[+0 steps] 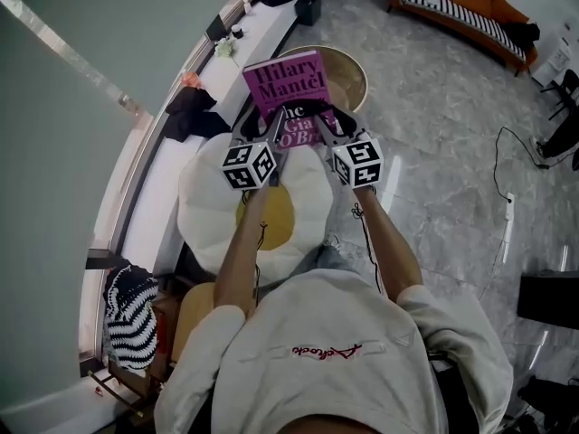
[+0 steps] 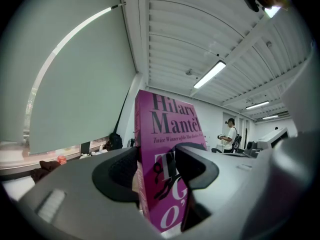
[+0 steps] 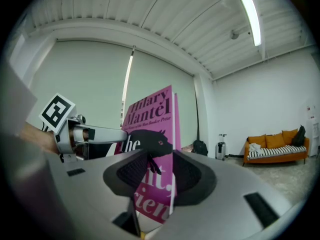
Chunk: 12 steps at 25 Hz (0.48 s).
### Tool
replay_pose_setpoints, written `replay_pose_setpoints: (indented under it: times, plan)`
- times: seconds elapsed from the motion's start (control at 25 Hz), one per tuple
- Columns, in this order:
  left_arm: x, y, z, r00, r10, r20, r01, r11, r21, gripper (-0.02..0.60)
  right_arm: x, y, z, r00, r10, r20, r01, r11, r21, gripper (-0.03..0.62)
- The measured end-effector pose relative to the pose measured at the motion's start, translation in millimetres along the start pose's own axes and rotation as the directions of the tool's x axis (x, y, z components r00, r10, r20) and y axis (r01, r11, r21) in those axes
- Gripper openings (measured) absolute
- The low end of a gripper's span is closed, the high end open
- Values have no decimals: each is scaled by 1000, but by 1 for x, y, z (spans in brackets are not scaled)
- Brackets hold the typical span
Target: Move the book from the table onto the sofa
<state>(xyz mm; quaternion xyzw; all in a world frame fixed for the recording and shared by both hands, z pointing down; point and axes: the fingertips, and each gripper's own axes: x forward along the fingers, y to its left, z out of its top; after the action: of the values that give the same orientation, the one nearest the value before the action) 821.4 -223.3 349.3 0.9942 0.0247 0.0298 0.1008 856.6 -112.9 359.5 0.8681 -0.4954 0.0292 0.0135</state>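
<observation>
Head view shows us the pink book point(image 1: 288, 81) lifted in the air, its front cover turned up to the camera. Both grippers hold it at its near end. We take the round table point(image 1: 351, 78) as our landmark: the book hangs over the near left edge of this table and does not touch it.

In the left gripper view, the left gripper point(image 2: 156, 171) has its jaws closed on the book. One dark pad presses on the front cover and the other on the back, so the jaws stand about as far apart as the book is thick.

In the right gripper view, the right gripper point(image 3: 159, 174) grips the book in the same way, with a pad on each side. From here we also see the left gripper beside the book, its marker cube point(image 3: 56, 111) turned to us.

The orange sofa point(image 1: 470, 7) with a striped blanket stands well apart from the table, on the far side of it against the wall. A cushion shaped like a fried egg point(image 1: 303, 215) lies on the near side of the table, under our forearms. A long white bench point(image 1: 258, 39) runs along the window, left of the table.
</observation>
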Motion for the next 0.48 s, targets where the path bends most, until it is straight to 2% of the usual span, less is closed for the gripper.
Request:
replay_pose_setpoints:
  times: [0.28,0.48]
  plan:
    - [45,-5,6,1000,26,6,-26,1000,6,227,19,-44,2,1000,27,14,-27,999,25,158]
    - [52,6,0,997,73,8,-73,997,-3,227,36,-49,-4,997,76,10,-76,997,26,158]
